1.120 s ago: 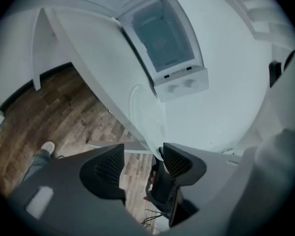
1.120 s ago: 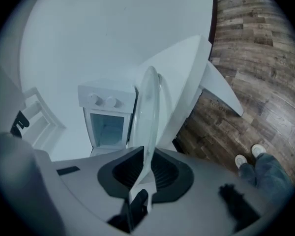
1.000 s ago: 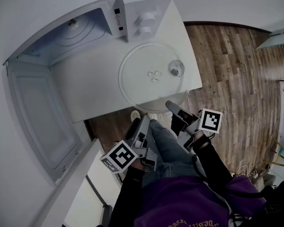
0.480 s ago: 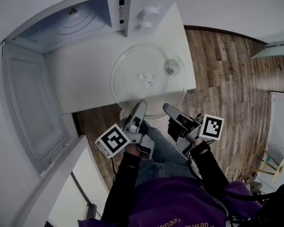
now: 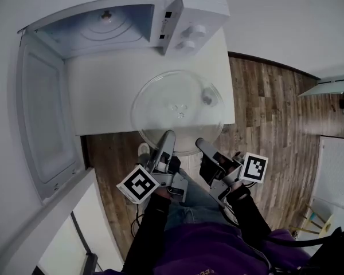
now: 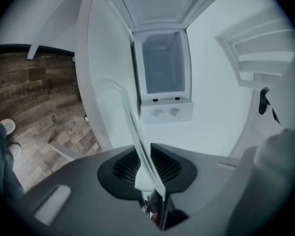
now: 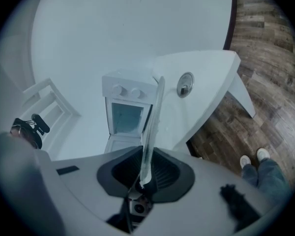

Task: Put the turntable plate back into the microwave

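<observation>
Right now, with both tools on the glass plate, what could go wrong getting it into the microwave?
The left tool is closing and the right tool opening its jaws on the near rim of the turntable plate only; the glass could slip or tip. The small round piece that seems to rest on the plate could roll off. The plate looks nearly as wide as the microwave cavity and might clip its frame.

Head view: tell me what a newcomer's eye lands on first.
The clear glass turntable plate dominates the centre, overhanging the near edge of the white table. Both claws straddle its near rim: the left claw is closing on it, while the right claw is opening slightly. At the top, the microwave stands with its door swung wide open.
</observation>
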{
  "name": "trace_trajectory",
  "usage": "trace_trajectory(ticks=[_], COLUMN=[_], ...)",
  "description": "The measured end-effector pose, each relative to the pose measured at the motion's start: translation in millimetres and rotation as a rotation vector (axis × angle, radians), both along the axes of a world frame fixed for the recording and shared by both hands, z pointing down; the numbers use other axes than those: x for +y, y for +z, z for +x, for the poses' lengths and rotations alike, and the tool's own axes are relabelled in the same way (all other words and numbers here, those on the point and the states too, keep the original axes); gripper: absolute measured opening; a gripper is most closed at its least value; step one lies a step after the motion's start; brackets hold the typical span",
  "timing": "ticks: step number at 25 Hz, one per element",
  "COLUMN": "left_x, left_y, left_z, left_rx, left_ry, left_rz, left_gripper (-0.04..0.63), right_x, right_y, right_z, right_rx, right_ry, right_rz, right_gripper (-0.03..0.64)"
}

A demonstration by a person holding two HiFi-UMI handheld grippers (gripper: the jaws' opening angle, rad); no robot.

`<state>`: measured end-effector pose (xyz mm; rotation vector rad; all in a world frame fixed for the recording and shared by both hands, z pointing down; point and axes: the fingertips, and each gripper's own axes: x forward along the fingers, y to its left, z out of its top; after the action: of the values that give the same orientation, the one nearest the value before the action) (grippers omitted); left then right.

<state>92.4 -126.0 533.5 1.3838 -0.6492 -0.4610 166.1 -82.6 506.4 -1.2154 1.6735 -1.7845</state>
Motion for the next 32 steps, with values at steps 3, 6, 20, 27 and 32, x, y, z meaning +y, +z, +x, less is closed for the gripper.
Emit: trace_trajectory(ticks=[3,6,20,27,32], left_x=[-0.7,0.1,-80.9,-119.6,-146.1], left_y=[-4.9,-10.2,-74.4,-75.1,-53.3], left_z=[-11.1,-28.6,-117.3,-120.3,-127.1], left_rx=[0.051,0.026,0.003,0.009,-0.002], left_ry=[-0.082,-0.132,-0.371,-0.434,-0.433], left_rz=[-0.009,0.032,0.277,0.272,0.23], left_gripper=[0.064,0.064,0.058,0.057,0.054], right_x=[-5.6,-11.9,-100.9,-137.7,-169.5], right_y=[-7.0,-16.4,-61.7,-57.9,-48.3], right_z=[-9.1,-23.7,-102.1,-104.3,-112.2], right_rx=[0.021,0.014,-0.01,0.08,0.095], right_ry=[-0.057,-0.115,-0.336,-0.31,-0.287], right_rz=[0.026,0.057,0.286,0.311,0.311], right_gripper=[0.061,0.061,0.066,0.075,0.078])
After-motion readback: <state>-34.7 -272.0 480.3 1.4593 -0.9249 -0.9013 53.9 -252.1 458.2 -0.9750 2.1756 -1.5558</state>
